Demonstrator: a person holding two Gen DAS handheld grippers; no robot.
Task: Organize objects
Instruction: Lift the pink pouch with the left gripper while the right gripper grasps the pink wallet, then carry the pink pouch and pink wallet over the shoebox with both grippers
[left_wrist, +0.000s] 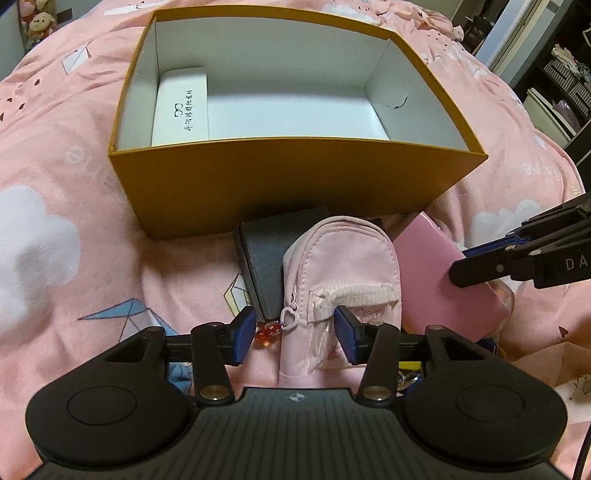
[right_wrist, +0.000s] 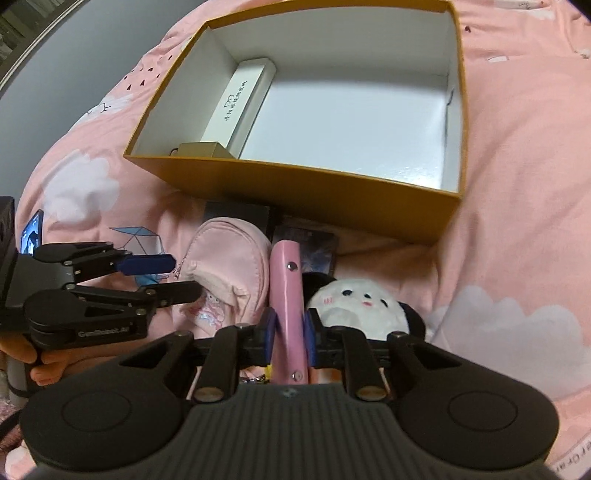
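Left gripper (left_wrist: 295, 332) is spread around the small pink backpack-shaped pouch (left_wrist: 341, 258), pads flanking its front pocket without pressing; pouch lies on the pink bedsheet (left_wrist: 55, 166) just in front of the open mustard-yellow box (left_wrist: 280, 184). Right gripper (right_wrist: 289, 334) is pinching the pink case (right_wrist: 286, 291) edge-on, beside a white panda plush (right_wrist: 354, 299). Inside the box, a long white carton (right_wrist: 242, 103) sits along the left wall with a small tan box (right_wrist: 201, 150) at its near end; a dark grey case (left_wrist: 264, 269) lies under the pouch.
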